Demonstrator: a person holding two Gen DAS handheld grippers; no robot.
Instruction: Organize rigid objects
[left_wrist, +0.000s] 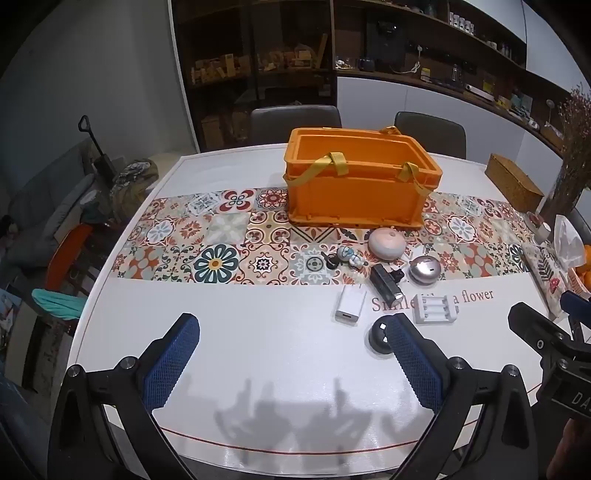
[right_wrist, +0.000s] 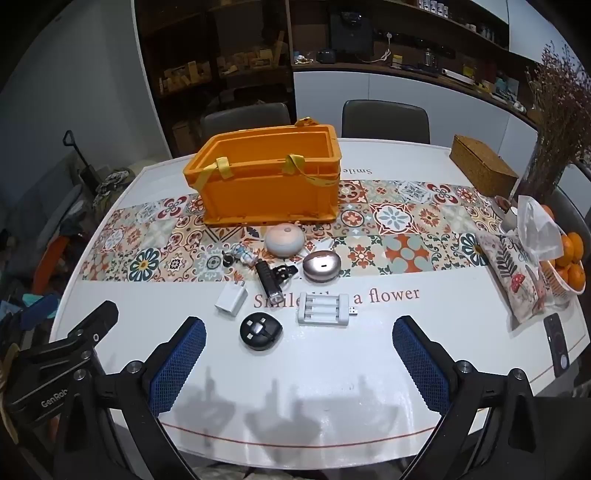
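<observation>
While both pairs of blue-padded fingers stand spread wide over bare counter (right_wrist: 369, 369), pinching nothing, the orange crate (right_wrist: 269, 184) sits at the far middle of the tiled runner (right_wrist: 399, 229) with yellow straps draped over its rim; what shows of its inside is bare, though the floor is hidden by the near wall. Just before it lie the small things: a pale round dome (right_wrist: 284, 240), a metallic oval case (right_wrist: 320, 266), a little figurine (right_wrist: 244, 254), a black flashlight (right_wrist: 269, 280), a white charger cube (right_wrist: 231, 297), a white battery holder (right_wrist: 325, 308) with cells in it, and a round black puck (right_wrist: 260, 330). From the left wrist view, the left gripper (left_wrist: 291, 343) partly covers the puck. At the right edge a basket of oranges (right_wrist: 570, 266) is cut off behind a clear bag. The right gripper (right_wrist: 299, 347) hovers near the puck and holder.
</observation>
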